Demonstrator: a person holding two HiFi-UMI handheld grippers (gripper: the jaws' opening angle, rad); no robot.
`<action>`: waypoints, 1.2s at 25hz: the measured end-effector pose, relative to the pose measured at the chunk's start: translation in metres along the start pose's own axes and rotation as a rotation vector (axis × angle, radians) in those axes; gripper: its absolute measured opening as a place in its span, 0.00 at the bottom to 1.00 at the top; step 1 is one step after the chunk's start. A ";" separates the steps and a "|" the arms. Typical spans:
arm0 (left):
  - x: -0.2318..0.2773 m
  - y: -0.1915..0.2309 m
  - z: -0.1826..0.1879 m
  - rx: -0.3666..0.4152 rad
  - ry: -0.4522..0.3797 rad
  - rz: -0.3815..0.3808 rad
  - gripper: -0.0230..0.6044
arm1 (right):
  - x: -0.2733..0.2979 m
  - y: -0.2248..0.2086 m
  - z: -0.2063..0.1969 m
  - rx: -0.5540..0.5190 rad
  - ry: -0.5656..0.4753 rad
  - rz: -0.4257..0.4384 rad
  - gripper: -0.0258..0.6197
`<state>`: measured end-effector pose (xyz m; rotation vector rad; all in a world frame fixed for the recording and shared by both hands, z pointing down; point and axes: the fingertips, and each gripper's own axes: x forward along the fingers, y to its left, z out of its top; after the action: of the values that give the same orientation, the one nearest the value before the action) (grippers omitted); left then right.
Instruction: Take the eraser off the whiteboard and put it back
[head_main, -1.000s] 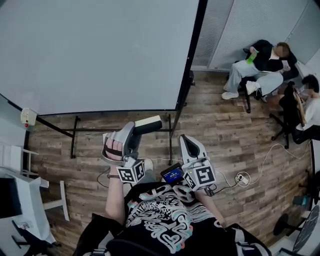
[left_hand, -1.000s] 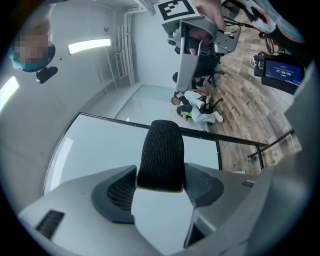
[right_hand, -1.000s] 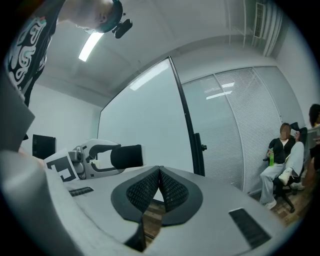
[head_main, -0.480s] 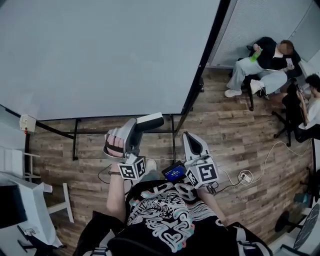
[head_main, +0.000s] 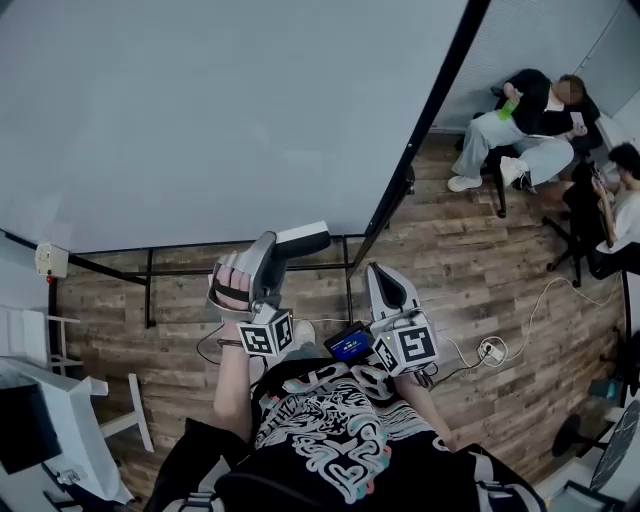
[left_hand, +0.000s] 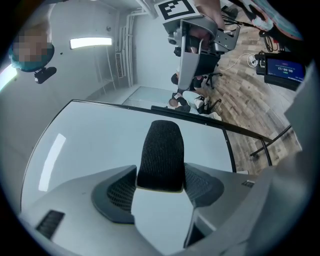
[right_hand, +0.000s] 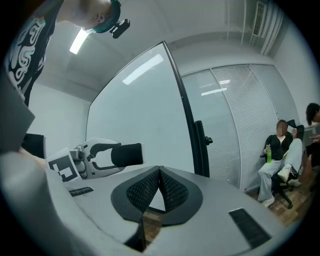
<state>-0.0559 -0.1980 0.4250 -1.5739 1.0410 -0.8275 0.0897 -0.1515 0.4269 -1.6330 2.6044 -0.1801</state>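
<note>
Head view, and the whiteboard (head_main: 230, 110) has swelled to fill far more of the picture than a second ago. Its black right edge has swung out toward the top right corner. Both hands have slid along with that, so the person is closing in on the board.

The left gripper (head_main: 278, 248) has its fingers clenched on the eraser (head_main: 305, 239), the same grip as a second back. The eraser is off the board, hanging just below the bottom edge near the lower right corner. In the left gripper view the black felt block (left_hand: 160, 155) stands up between the two fingers (left_hand: 117, 192), with the pale board face (left_hand: 85, 145) spread out behind it and a gap still showing.

The right gripper (head_main: 381, 277) rides alongside, and in the right gripper view its fingers (right_hand: 142, 192) are pressed together on nothing.

My read is that the taking-off is done and this is the carry back. The eraser still has to be set against the board and let go.

Around it all there's a wooden plank floor (head_main: 470, 270) and a cable running to a plug (head_main: 487, 353). Two people (head_main: 535, 120) sit well apart at the far right, and white furniture (head_main: 45, 390) stands at the left
</note>
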 end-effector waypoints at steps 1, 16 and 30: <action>0.004 -0.001 -0.002 0.000 -0.005 -0.004 0.50 | 0.003 -0.001 -0.001 0.001 0.004 -0.003 0.07; 0.028 -0.002 -0.016 0.000 -0.038 -0.012 0.50 | 0.021 0.001 -0.007 -0.001 0.028 -0.025 0.07; 0.043 -0.001 -0.028 -0.007 -0.046 -0.016 0.50 | 0.039 -0.008 -0.008 -0.001 0.032 -0.042 0.07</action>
<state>-0.0642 -0.2483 0.4332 -1.6015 1.0004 -0.7957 0.0790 -0.1900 0.4366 -1.7010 2.5950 -0.2087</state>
